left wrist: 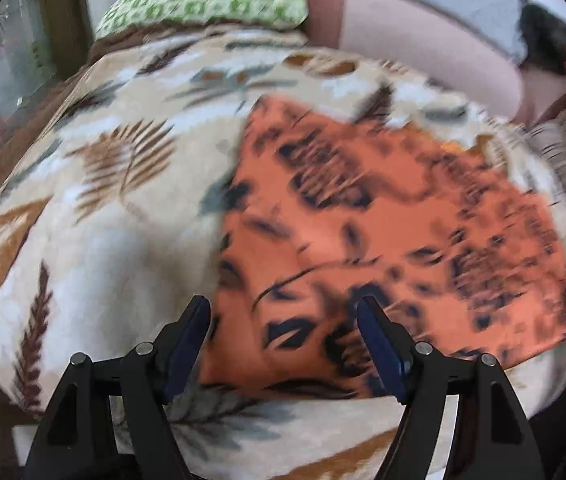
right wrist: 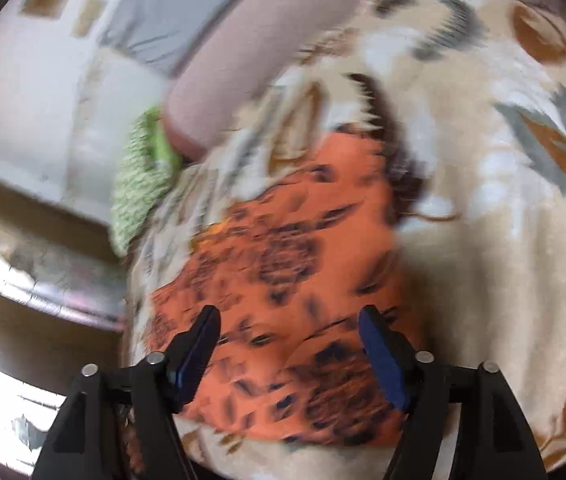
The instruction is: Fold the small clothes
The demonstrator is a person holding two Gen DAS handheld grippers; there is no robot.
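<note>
We are looking at an orange garment [left wrist: 383, 220] with dark leaf-like prints, lying spread on a plush beige blanket [left wrist: 103, 240] patterned with brown and grey leaves; in the left wrist view it is filling the area from centre out toward three o'clock. It is lying as a flat, roughly four-sided shape with a crease running across it, so we are judging that some folding may already be done, though blur is keeping us from counting layers; at least one more fold and tidying seem left. The cloth is looking thin and smooth, the blanket thick and fuzzy. Our left gripper [left wrist: 283, 312] is standing released over the garment's near edge at six o'clock, nothing between its jaws. Our right gripper [right wrist: 289, 320] is likewise hanging wide and empty above the cloth. A green-patterned pillow [left wrist: 203, 0] is sitting at twelve o'clock.
</note>
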